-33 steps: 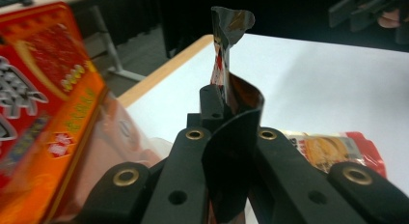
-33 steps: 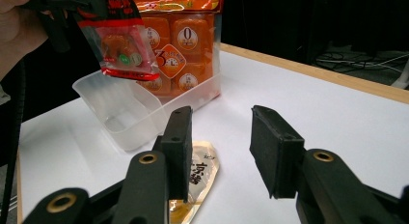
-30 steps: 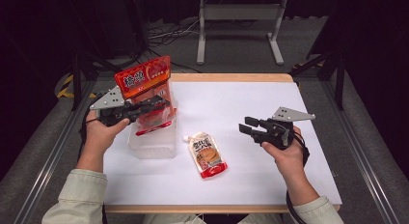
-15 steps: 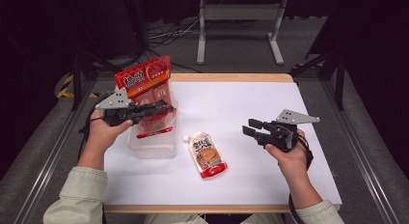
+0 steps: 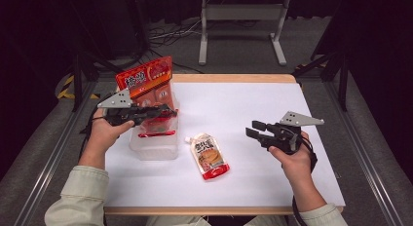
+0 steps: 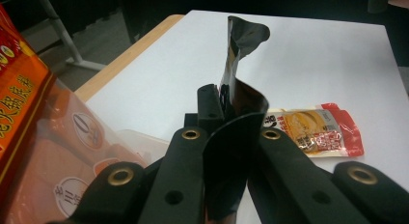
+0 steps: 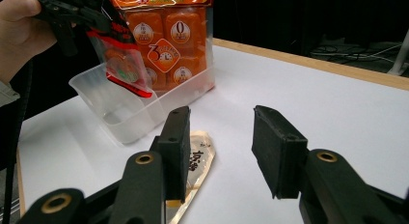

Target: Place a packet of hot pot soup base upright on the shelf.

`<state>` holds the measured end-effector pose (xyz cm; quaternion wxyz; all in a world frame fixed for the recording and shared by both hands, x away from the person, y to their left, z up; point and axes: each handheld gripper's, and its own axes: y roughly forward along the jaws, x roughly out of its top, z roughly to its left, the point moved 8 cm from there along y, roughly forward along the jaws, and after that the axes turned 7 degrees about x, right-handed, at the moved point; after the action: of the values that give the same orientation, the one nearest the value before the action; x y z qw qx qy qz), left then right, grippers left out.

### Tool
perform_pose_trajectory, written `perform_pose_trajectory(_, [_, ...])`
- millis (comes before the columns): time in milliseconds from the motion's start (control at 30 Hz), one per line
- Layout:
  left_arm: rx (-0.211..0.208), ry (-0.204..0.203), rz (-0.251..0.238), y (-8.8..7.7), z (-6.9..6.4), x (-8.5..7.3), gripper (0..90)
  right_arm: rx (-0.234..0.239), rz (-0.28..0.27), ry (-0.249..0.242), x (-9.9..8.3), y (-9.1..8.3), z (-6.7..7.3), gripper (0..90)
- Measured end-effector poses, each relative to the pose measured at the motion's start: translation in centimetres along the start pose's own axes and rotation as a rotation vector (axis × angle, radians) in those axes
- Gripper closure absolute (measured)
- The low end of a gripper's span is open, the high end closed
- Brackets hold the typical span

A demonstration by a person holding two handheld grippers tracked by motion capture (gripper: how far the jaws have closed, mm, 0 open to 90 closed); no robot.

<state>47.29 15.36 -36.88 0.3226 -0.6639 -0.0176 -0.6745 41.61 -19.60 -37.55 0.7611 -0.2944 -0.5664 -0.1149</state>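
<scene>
At the left of the high view, the left gripper (image 5: 163, 110) is held over a clear bin (image 5: 155, 147) on the white desk (image 5: 243, 104), its fingers pinching a red pouch (image 5: 157, 127) that hangs just above the bin's open top. In the left gripper view the pouch's dark, shiny edge stands up between the closed fingers (image 6: 210, 105). A large orange pack (image 5: 146, 82) stands upright at the far end of the bin, leaning against its back wall. Just right of the bin, a second pouch (image 5: 209, 157) with a white cap lies flat on the desk, cap toward the far side. Farther right, the right gripper (image 5: 254, 129) hovers near the desk, pointing left toward that pouch, well apart from it; its fingers (image 7: 279, 151) are spread with nothing between them.
</scene>
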Motion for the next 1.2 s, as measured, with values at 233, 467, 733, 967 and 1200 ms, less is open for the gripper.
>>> perform_pose_trajectory(233, [0.004,-0.017,0.035,0.5,0.0,-0.7,86.3,0.001,-0.003,0.002,0.0,0.0,0.0,58.2])
perform_pose_trajectory(467, [0.003,-0.040,0.050,0.6,0.2,-1.3,86.1,0.003,-0.001,0.003,0.0,0.1,0.0,57.5])
perform_pose_trajectory(733, [0.013,-0.050,0.093,0.9,0.3,-2.3,85.3,0.006,-0.004,0.006,0.0,0.2,0.0,56.8])
perform_pose_trajectory(967, [0.045,-0.059,0.118,0.6,0.7,-2.8,85.1,0.017,-0.001,0.009,0.0,0.5,0.0,56.4])
perform_pose_trajectory(1200, [0.095,-0.109,0.148,0.5,1.4,-3.6,82.5,0.027,0.000,0.008,0.2,0.8,0.1,55.7])
